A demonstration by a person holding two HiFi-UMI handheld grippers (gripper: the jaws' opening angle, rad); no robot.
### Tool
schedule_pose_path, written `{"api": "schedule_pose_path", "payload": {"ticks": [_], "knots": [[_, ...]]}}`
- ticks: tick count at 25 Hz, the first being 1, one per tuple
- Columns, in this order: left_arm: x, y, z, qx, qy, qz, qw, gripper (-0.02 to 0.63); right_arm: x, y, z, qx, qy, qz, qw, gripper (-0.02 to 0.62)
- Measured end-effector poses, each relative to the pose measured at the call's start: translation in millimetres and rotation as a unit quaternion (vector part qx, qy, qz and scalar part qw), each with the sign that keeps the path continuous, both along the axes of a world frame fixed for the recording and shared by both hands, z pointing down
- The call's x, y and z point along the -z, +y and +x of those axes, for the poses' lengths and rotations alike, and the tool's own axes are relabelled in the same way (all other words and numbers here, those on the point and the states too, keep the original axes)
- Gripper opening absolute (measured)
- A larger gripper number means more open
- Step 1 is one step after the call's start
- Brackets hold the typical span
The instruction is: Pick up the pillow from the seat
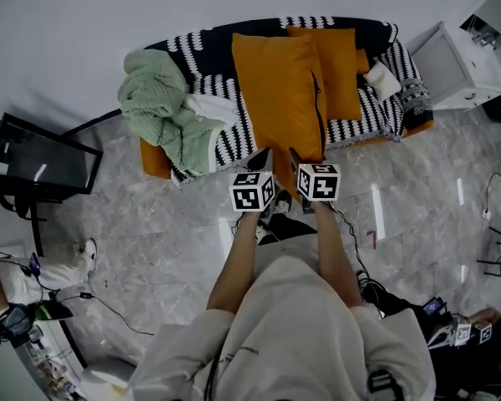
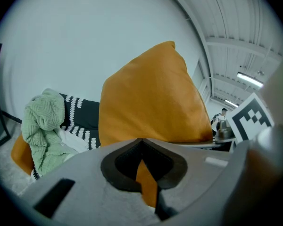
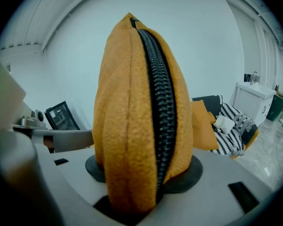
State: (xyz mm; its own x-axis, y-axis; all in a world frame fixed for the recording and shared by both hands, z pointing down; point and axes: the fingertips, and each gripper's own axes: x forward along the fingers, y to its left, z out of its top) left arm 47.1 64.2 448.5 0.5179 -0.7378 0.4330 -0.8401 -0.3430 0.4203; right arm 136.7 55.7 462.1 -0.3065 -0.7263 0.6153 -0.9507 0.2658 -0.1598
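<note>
Gripping the pillow (image 1: 280, 90) by its near edge with both grippers, I hold it upright in front of the sofa (image 1: 376, 111). My left gripper (image 1: 260, 159) pinches a thin fold of orange fabric, and my right gripper (image 1: 294, 157) clamps across the thick zipper side. A second pillow (image 1: 338, 61) lies on the seat behind.

Pillow (image 1: 277, 90) upright in front of the seat (image 1: 376, 119), lower edge clamped in the jaws of the left gripper (image 1: 260, 157) and right gripper (image 1: 294, 157), side by side. Second pillow (image 1: 341, 65) behind it to the right, on the seat. Blanket (image 1: 157, 103) heaped on the seat's left end. Cabinet (image 1: 455, 65) right of the seat; screen (image 1: 37, 161) left, well apart.
</note>
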Motion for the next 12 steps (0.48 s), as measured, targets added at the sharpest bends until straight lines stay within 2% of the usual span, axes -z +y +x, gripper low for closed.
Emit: {"api": "schedule_pose_path", "payload": {"ticks": [12], "knots": [[-1.3, 4.6, 4.4, -0.002, 0.002, -0.001, 1.0000, 0.009, -1.5, 4.7, 7.1, -0.010, 0.001, 0.002, 1.000, 0.224]]}}
